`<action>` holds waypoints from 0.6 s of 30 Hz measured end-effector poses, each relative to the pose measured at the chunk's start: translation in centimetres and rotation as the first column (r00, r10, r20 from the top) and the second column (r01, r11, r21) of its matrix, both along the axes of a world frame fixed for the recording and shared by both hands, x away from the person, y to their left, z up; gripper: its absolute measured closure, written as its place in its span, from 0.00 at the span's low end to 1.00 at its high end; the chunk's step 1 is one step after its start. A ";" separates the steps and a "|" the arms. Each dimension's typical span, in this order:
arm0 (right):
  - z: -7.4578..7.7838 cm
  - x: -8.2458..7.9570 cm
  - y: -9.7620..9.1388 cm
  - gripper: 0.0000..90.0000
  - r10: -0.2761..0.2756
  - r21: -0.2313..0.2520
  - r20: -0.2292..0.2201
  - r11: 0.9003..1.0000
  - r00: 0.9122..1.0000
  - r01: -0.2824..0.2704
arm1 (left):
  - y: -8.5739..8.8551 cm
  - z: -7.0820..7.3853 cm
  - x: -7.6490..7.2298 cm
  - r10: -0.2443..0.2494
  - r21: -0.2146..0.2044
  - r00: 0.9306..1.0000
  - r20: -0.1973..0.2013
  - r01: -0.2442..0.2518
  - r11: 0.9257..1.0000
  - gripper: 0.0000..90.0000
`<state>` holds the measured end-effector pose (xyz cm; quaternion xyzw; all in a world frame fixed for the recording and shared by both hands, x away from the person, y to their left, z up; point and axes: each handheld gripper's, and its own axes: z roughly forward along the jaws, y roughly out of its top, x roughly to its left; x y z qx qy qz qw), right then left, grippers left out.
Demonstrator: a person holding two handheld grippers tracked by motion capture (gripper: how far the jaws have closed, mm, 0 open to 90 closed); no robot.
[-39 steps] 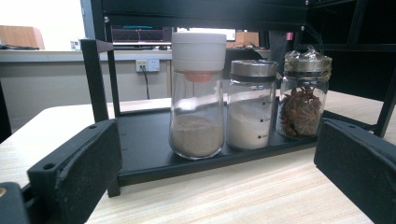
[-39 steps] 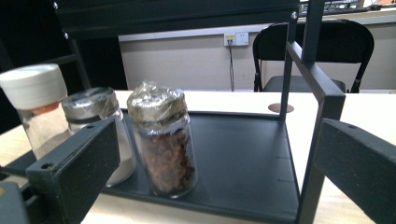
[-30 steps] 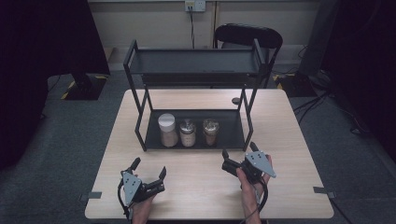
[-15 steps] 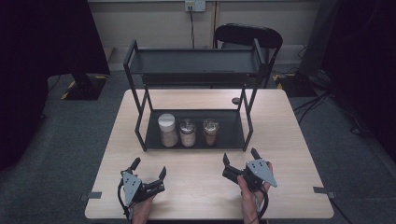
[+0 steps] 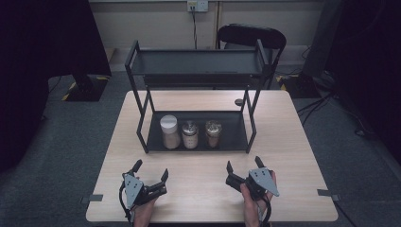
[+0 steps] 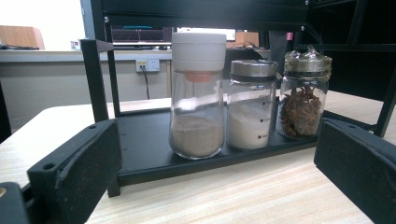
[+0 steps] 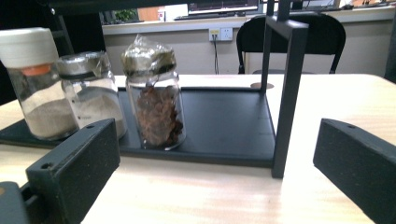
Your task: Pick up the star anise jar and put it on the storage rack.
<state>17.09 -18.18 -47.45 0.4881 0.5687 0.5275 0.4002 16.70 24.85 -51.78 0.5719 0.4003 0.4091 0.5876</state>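
Seen from the high view: a two-tier black rack [image 5: 196, 94] standing on a pale wooden table [image 5: 283, 142], long axis running left to right across the frame. On its lower shelf, just left of centre frame, three jars in a row along that same axis, all upright with lids pointing up: a white-capped jar [image 5: 169, 132] at the left, a metal-lidded jar [image 5: 190, 135] in the middle, a film-covered jar [image 5: 213, 134] at the right, close beside one another, whether touching not clear. Lower left of the frame: left gripper [image 5: 151, 171], held in a hand [image 5: 144, 213], jaws spread apart, holding nothing, tips aimed up-frame and slightly right toward the rack. Lower right of centre: right gripper [image 5: 244, 165], held in the other hand [image 5: 250, 198], jaws likewise apart and empty, aimed up-frame. Both well short of the shelf's front edge. In the left gripper view: white-capped jar [image 6: 196, 93] at centre frame, brownish powder in its lower part, orange insert under the cap; metal-lidded jar [image 6: 251, 105] right of it with white powder; film-covered jar [image 6: 304, 95] further right with star anise; black jaws wide at the lower corners. In the right gripper view: film-covered jar [image 7: 156, 95] left of centre, nearest; the other two at far left; a rack post [image 7: 285, 84] upright right of centre.
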 end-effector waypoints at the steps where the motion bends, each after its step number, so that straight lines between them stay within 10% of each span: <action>1: -0.1 0.0 0.0 0.00 -0.001 0.001 0.000 1.000 1.000 0.001 | 0.0 0.0 0.0 0.000 0.000 1.000 0.000 0.000 1.000 0.00; 18: -1.4 -0.5 0.4 0.00 -0.001 -0.036 -0.005 0.999 1.000 0.001 | 0.0 0.0 0.0 0.001 0.000 1.000 0.000 -0.001 1.000 0.00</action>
